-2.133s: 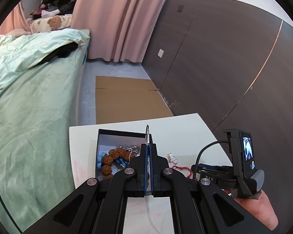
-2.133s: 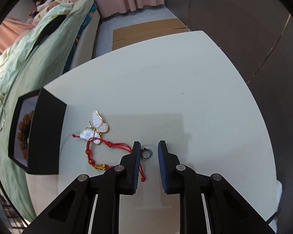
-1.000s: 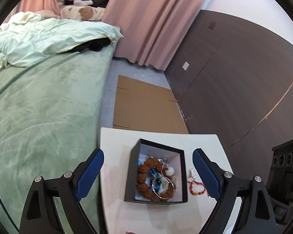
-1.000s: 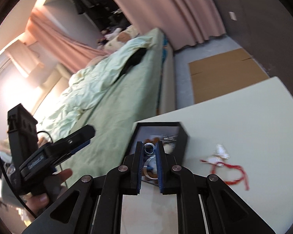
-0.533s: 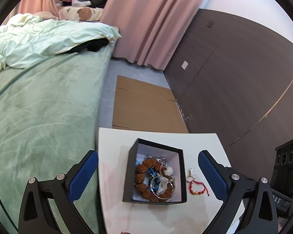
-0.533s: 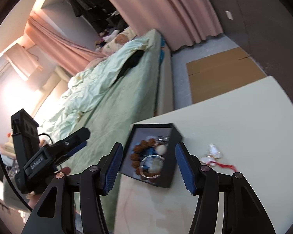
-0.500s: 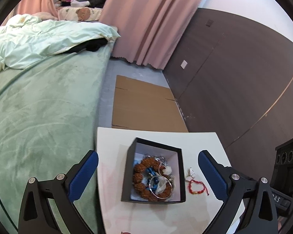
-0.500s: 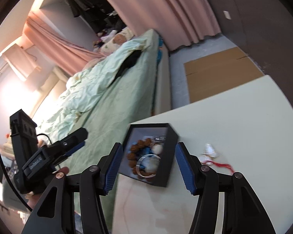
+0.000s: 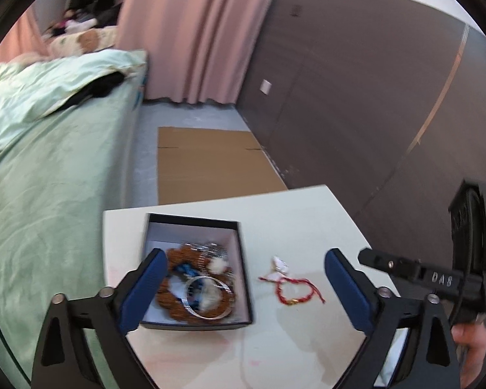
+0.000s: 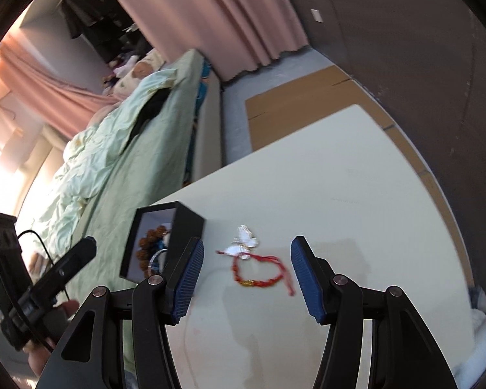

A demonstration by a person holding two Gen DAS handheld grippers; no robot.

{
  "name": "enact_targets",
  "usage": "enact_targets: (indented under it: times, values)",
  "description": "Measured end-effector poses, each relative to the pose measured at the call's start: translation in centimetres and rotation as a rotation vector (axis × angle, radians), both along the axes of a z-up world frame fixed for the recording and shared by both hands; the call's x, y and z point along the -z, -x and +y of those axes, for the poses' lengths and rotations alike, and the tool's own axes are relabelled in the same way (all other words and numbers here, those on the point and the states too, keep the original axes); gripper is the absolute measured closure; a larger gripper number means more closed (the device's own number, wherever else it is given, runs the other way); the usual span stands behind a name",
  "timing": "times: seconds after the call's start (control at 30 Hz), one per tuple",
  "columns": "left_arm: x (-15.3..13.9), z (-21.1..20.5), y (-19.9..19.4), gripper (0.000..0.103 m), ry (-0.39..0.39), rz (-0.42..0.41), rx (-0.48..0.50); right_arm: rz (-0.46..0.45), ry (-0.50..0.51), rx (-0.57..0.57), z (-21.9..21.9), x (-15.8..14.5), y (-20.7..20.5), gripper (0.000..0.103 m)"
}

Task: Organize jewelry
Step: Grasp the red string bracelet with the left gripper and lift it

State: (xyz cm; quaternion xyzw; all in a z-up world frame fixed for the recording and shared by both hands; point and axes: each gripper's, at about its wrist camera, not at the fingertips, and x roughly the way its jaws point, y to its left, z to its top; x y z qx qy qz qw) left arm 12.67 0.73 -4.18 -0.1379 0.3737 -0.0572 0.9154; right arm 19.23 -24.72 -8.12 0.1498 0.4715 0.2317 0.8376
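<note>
Both hand-held grippers hang over the white tabletop point(image 10: 356, 194) with their blue-padded jaws spread wide and nothing between them: the left gripper point(image 9: 243, 278) above the black open jewelry box point(image 9: 239, 243), the right gripper point(image 10: 244, 278) above the red cord bracelet with a white butterfly charm point(image 10: 259, 265). That bracelet lies on the table just beside the box. Inside the box sit a brown beaded bracelet point(image 9: 171, 295) and a silver bangle point(image 9: 207, 298).

A white table point(image 9: 285, 214) is seen at lower centre; on it a black box point(image 9: 196, 223) is set left, a red bracelet point(image 9: 296, 291) right.
</note>
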Motion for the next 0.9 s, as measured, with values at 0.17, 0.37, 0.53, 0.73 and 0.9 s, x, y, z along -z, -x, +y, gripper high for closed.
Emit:
enact_targets:
  times: [0.17, 0.37, 0.53, 0.73, 0.9]
  values:
    - [0.8, -3.2, -0.5, 0.020, -0.039, 0.023, 0.087, 0.036, -0.006, 0.045, -2.6, 0.5, -0.2, 0.046]
    - [1.9, -7.3, -0.6, 0.032, -0.119, 0.039, 0.215, 0.059, -0.033, 0.099, -5.4, 0.5, -0.4, 0.046]
    - [3.7, -10.2, -1.0, 0.046, -0.197, 0.091, 0.292, 0.071, -0.059, 0.137, -7.6, 0.6, -0.4, 0.046]
    - [6.2, -11.8, -2.1, 0.053, -0.229, 0.160, 0.322, 0.101, -0.068, 0.183, -9.4, 1.0, -0.6, 0.046]
    - [7.9, -13.0, -2.9, 0.053, -0.254, 0.198, 0.346, 0.140, -0.067, 0.221, -10.9, 1.6, -0.9, 0.046]
